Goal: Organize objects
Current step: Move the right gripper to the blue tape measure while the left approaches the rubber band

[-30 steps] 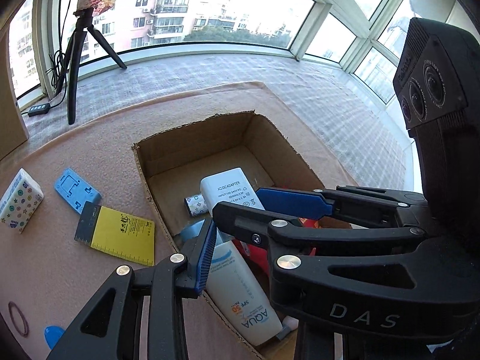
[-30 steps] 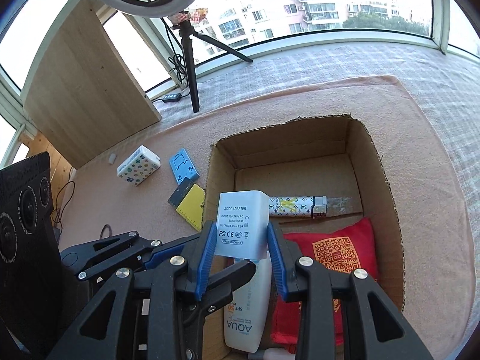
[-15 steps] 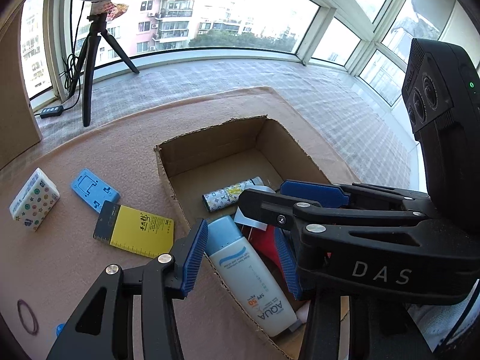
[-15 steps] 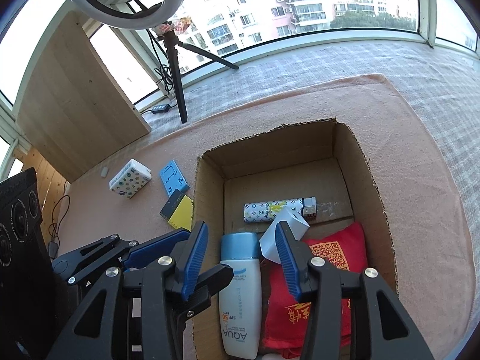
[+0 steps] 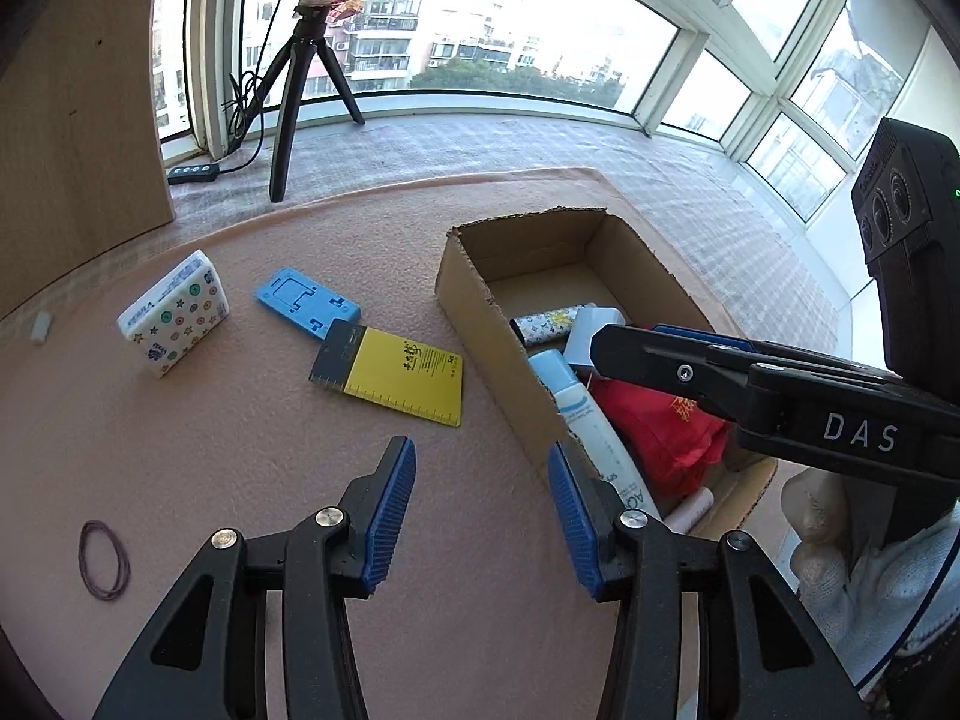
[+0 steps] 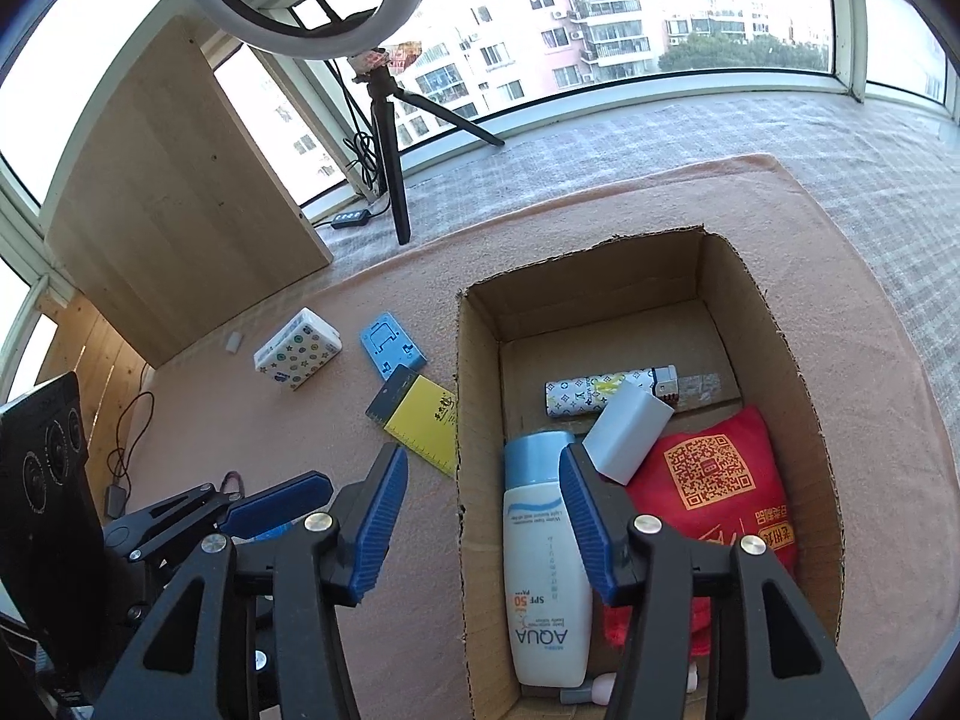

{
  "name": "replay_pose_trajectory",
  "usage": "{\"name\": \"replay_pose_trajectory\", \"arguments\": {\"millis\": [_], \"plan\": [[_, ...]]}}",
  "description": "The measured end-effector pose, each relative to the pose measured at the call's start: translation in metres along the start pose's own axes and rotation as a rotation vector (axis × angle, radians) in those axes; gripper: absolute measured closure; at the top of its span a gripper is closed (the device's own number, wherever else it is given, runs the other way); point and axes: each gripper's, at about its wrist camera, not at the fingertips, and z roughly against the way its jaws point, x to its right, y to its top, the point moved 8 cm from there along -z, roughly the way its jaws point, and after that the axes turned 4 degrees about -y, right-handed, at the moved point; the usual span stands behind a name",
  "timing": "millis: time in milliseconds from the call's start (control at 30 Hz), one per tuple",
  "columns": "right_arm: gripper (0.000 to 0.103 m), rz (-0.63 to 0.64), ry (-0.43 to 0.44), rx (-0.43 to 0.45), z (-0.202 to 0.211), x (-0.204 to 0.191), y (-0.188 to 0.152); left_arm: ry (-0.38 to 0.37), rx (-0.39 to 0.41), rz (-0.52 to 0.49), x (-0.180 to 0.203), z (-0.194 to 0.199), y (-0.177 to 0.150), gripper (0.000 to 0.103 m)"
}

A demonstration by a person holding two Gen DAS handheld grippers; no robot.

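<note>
My right gripper [image 6: 483, 474] hovers over the near left wall of the cardboard box [image 6: 480, 324], its jaws opening with nothing pressed between them. The white power adapter [image 6: 627, 438] lies tilted inside, resting against a patterned lighter [image 6: 588, 396] and a red pouch [image 6: 714, 480], beside the AQUA sunscreen bottle [image 6: 543, 570]. My left gripper [image 5: 480, 480] stands open and empty above the pink mat, left of the box [image 5: 456, 300]. Ahead of it lie a yellow card pack [image 5: 396, 375], a blue phone stand [image 5: 303, 300] and a patterned tissue pack [image 5: 174, 312].
A rubber band [image 5: 105, 558] lies on the mat at the near left. A ring light on a tripod [image 6: 390, 180] and a wooden panel [image 6: 174, 198] stand at the far edge by the windows. A gloved hand [image 5: 870, 570] holds the right gripper.
The right gripper let go of the white adapter, which dropped into the box, and its jaws widened. The left gripper swung left from over the box to above the mat.
</note>
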Motion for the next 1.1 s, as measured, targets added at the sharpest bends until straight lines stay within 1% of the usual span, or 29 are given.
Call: {"name": "replay_pose_trajectory", "arguments": {"millis": [267,400,533,600,733,833,933,967,1033,1100], "plan": [[0.054,0.070,-0.014,0.028,0.008,-0.041,-0.021,0.060,0.016,0.077,-0.063,0.048,-0.043,0.052],[0.054,0.102,0.001,0.032,0.007,-0.064,-0.034,0.092,0.022,0.136,-0.101,0.072,-0.068,0.052],[0.047,0.116,0.030,0.017,0.002,-0.084,-0.050,0.124,0.028,0.199,-0.136,0.092,-0.094,0.052],[0.047,0.118,0.037,0.008,0.000,-0.093,-0.058,0.133,0.028,0.224,-0.151,0.098,-0.105,0.052],[0.047,0.145,0.029,-0.012,-0.009,-0.111,-0.076,0.160,0.020,0.253,-0.175,0.105,-0.124,0.052],[0.047,0.203,-0.006,-0.021,-0.016,-0.125,-0.088,0.168,0.009,0.275,-0.188,0.104,-0.133,0.052],[0.046,0.255,-0.029,-0.030,-0.024,-0.138,-0.098,0.183,0.001,0.281,-0.198,0.100,-0.136,0.050],[0.045,0.263,-0.033,-0.034,-0.027,-0.142,-0.100,0.187,0.001,0.285,-0.201,0.098,-0.136,0.048],[0.040,0.273,-0.037,-0.041,-0.033,-0.148,-0.104,0.197,0.001,0.296,-0.207,0.094,-0.133,0.047],[0.039,0.281,-0.041,-0.051,-0.039,-0.153,-0.107,0.203,-0.001,0.312,-0.213,0.089,-0.130,0.047]]}}
